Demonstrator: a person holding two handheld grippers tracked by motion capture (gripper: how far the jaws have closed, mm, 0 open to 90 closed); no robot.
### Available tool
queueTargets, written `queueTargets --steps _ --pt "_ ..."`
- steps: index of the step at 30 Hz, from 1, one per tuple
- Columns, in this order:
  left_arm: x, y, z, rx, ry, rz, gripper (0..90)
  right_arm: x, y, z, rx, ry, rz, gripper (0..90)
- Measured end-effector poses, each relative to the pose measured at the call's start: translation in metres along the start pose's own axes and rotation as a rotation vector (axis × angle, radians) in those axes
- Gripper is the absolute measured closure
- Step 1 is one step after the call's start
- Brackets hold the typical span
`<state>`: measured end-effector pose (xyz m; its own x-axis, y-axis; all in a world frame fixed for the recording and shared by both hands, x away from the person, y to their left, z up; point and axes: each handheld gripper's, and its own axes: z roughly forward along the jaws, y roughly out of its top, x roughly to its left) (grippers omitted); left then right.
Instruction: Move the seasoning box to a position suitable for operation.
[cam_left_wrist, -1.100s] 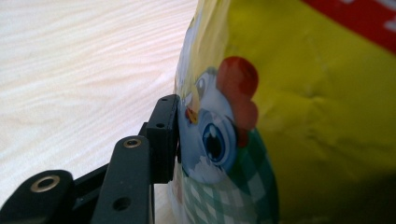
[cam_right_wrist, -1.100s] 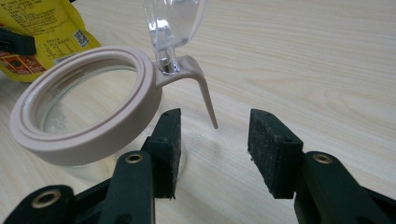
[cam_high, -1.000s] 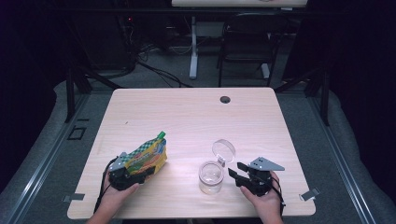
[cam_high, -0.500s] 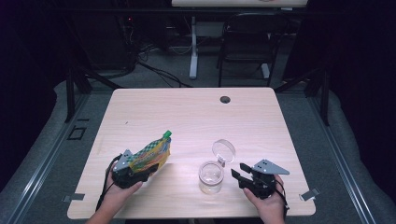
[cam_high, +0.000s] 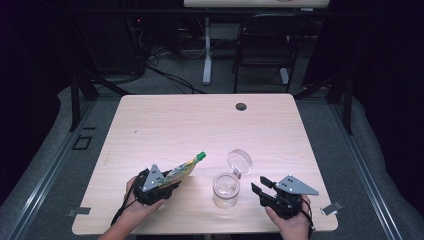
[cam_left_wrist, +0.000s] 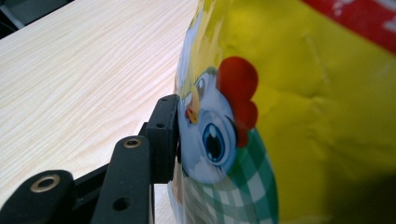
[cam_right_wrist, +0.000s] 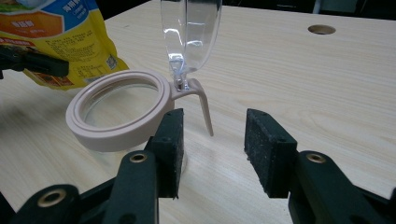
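Pouch (cam_high: 184, 169) clamped in left hand-held gripper (cam_high: 161, 185) — tilted, beside jar (cam_high: 226, 189).

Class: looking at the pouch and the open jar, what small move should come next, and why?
Probably carry the pouch, clamped in the left gripper, towards the jar. Its lid stands flipped open, and the pouch's green cap already points that way.

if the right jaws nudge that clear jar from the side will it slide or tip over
The jar probably slides rather than tips: it looks short and wide. It appears empty, so likely light and easy to shove. Its open flip lid stands upright on the rim hinge, so a bump there might swing it or rock the jar.
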<state>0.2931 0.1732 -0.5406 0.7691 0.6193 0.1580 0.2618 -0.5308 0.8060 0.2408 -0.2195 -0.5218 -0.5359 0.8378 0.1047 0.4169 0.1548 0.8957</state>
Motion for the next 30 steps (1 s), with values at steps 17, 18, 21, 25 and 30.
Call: queueTargets --steps 17,18,21,25,30 --pt "-0.016 0.002 0.000 0.074 0.113 0.190 57.1 0.013 0.012 -0.013 -0.055 0.012 -0.106 64.0" --pt "-0.017 0.002 0.000 0.074 0.116 0.192 57.1 0.015 0.012 -0.013 -0.054 0.013 -0.123 63.9" --pt "-0.019 0.003 0.000 0.078 0.125 0.207 57.1 0.018 0.013 -0.012 -0.055 0.022 -0.130 63.9" --pt "-0.023 0.004 -0.001 0.088 0.149 0.248 57.1 0.023 0.015 -0.010 -0.051 0.051 -0.148 64.0" --pt "-0.025 0.004 -0.002 0.093 0.159 0.272 57.1 0.033 0.017 -0.007 -0.044 0.055 -0.224 64.3"
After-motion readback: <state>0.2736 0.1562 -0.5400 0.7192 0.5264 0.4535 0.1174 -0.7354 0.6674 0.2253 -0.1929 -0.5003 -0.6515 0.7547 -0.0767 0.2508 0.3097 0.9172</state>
